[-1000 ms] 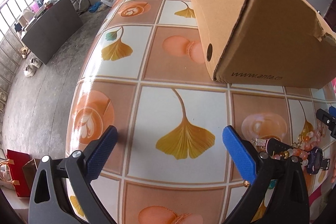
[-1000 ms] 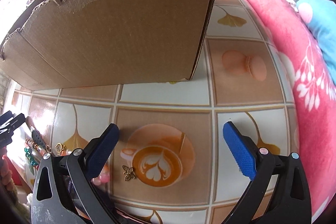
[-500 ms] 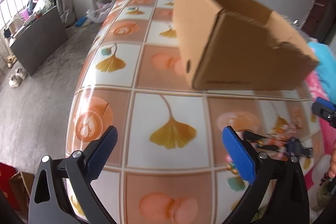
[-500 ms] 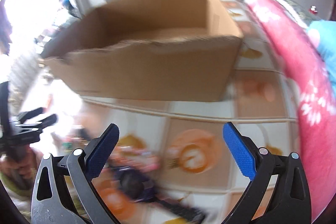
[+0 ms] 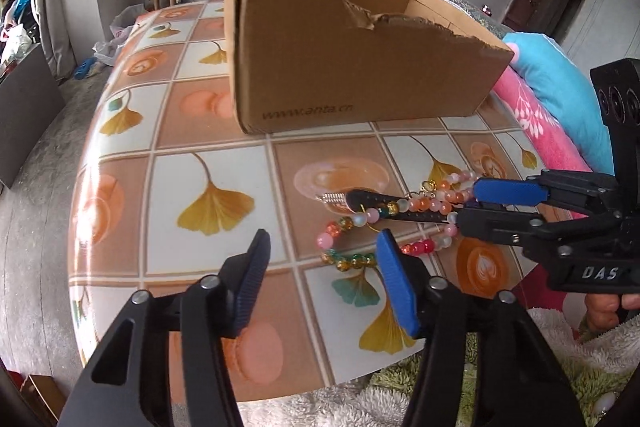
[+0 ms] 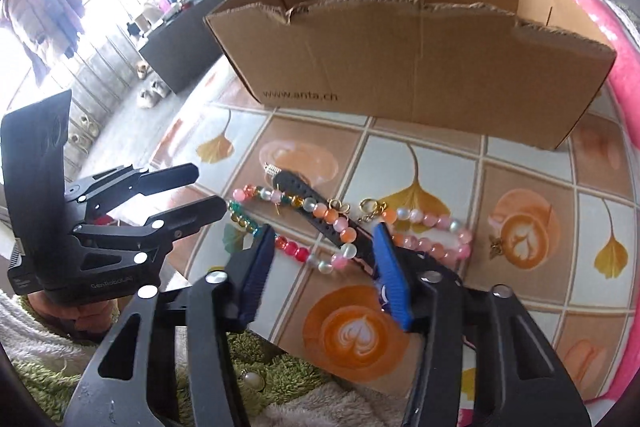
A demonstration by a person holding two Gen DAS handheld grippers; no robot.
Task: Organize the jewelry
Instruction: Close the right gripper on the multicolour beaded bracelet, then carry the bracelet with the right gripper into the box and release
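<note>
While the beaded bracelets (image 6: 340,227) lie just ahead, both tools — left (image 5: 320,279), right (image 6: 324,267) — have been narrowing, gripping nothing.

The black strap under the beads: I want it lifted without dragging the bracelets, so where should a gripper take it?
Take the black strap at its bare rounded end nearest the cardboard box, coming from above with jaws across its narrow width. It lies flat, and the beaded bracelets cross the rest of its length.

Both wrist views look down, sharing the cardboard box (image 5: 360,67)
</note>
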